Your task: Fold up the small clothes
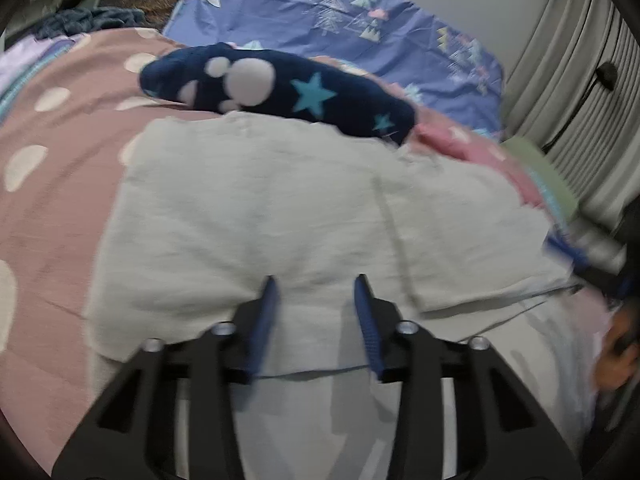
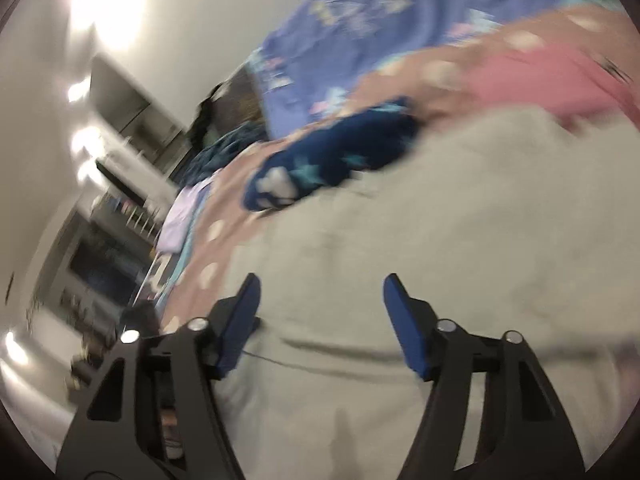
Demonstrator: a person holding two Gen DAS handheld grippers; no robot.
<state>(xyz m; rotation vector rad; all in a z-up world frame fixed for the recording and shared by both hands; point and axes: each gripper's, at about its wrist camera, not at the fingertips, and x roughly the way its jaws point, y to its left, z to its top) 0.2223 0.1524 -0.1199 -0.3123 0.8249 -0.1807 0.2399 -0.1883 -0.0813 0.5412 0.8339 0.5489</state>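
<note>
A pale cream garment (image 1: pixel 256 216) lies spread on the bed, with a folded layer on its right side. It also fills the lower part of the tilted, blurred right wrist view (image 2: pixel 440 240). My left gripper (image 1: pixel 316 282) is open and empty, just above the garment's near part. My right gripper (image 2: pixel 318 280) is open and empty over the same cloth. A dark navy garment (image 1: pixel 280 84) with stars and white paw spots lies just behind the cream one; it also shows in the right wrist view (image 2: pixel 332 160).
The bed has a pink cover with white spots (image 1: pixel 52 184) and a blue sheet with tree prints (image 1: pixel 320 12) behind it. Grey curtains (image 1: pixel 580 80) hang at the right. A lilac cloth (image 2: pixel 178 216) lies at the bed's far edge, with room furniture (image 2: pixel 100 256) beyond.
</note>
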